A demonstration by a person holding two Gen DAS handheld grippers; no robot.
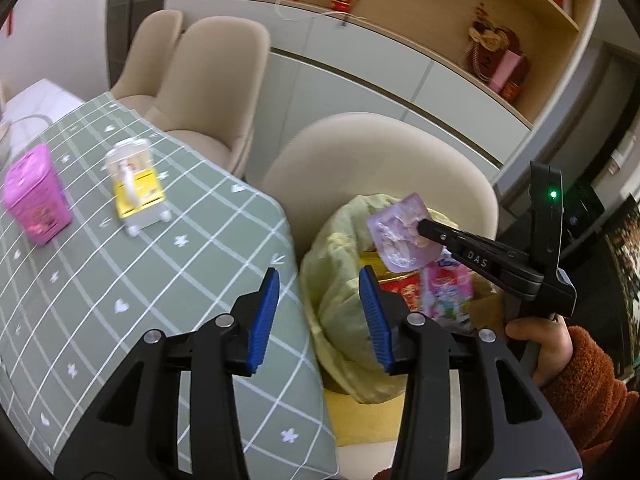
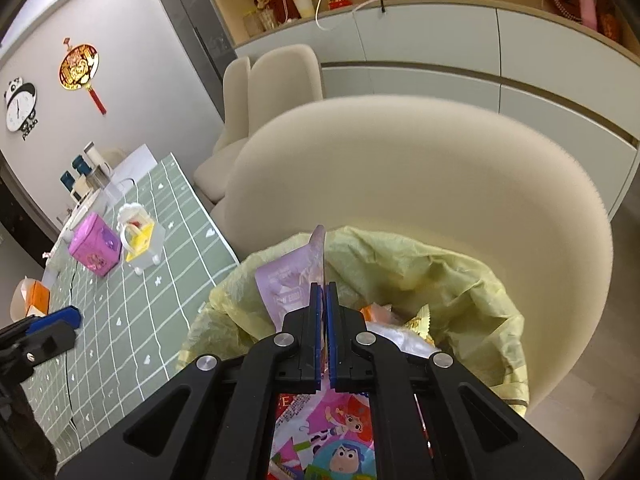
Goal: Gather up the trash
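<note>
My right gripper (image 2: 325,292) pinches a purple wrapper (image 1: 400,232) over the trash bag (image 2: 460,268), while my left gripper (image 1: 320,284) stands spread, empty.

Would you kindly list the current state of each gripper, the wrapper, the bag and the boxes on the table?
left gripper: open, nothing between the pads.
right gripper: shut on the purple wrapper.
purple wrapper: held above the trash bag.
trash bag: open, wrappers inside.
pink box: upright on the table.
yellow box: on the table, untouched.
</note>
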